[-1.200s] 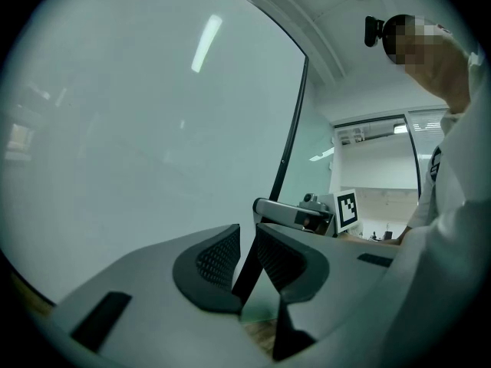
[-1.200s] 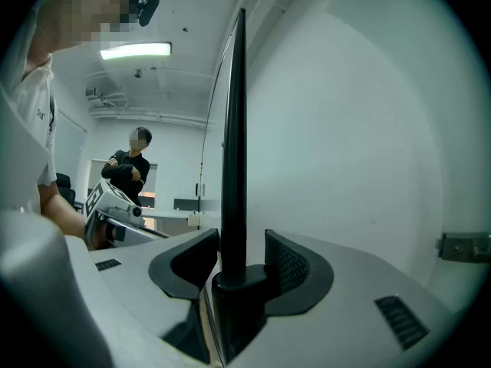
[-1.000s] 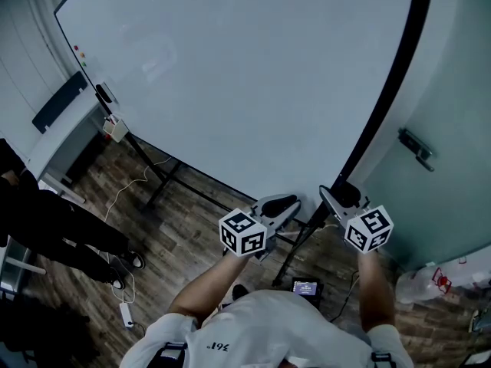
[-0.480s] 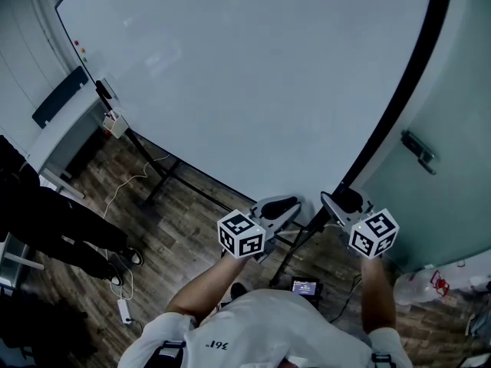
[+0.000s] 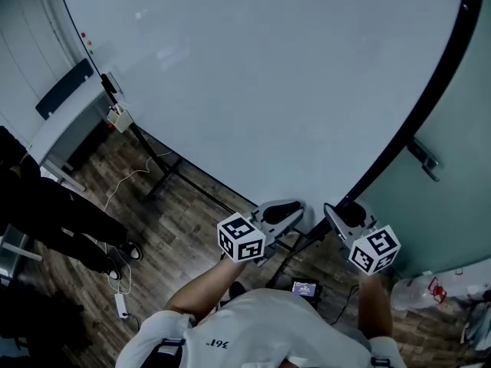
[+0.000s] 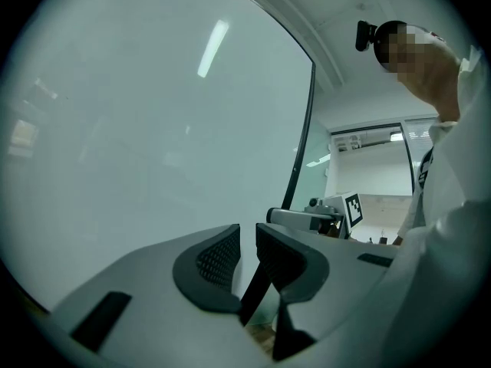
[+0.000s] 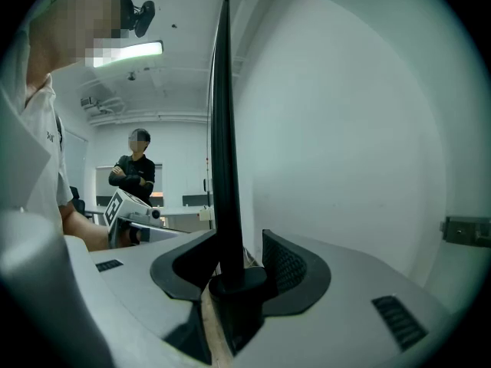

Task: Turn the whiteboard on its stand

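1. Whiteboard: on its stand over a wood floor; fills most of the head view.
2. Right gripper: jaws have just been closing. They are clamped on the board's black side edge, near its lower corner.
3. Left gripper: jaws a narrow slit apart, nothing between them. It sits by the board's bottom edge.
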The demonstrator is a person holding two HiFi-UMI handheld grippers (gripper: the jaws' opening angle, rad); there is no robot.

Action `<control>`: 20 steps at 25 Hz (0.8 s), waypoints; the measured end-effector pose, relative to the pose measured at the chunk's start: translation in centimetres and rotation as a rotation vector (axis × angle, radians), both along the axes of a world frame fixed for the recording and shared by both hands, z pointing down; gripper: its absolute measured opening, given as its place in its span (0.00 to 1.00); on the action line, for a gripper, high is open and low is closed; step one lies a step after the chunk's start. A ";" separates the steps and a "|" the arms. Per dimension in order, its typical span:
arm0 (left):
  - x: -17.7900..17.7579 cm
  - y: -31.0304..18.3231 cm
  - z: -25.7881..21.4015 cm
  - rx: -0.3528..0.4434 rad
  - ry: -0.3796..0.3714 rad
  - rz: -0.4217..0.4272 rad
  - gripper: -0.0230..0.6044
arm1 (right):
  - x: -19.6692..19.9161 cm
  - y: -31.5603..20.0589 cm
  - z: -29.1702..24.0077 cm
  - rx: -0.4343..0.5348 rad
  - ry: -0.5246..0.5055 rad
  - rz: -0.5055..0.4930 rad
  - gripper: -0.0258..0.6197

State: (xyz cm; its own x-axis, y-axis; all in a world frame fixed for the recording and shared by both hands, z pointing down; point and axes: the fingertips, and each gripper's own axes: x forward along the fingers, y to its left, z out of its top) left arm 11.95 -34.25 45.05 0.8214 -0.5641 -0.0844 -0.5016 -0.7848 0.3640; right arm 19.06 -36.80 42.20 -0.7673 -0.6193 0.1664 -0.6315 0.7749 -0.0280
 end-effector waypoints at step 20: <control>-0.7 3.0 -1.3 0.023 0.037 0.029 0.12 | -1.0 3.9 0.0 -0.003 -0.010 0.043 0.34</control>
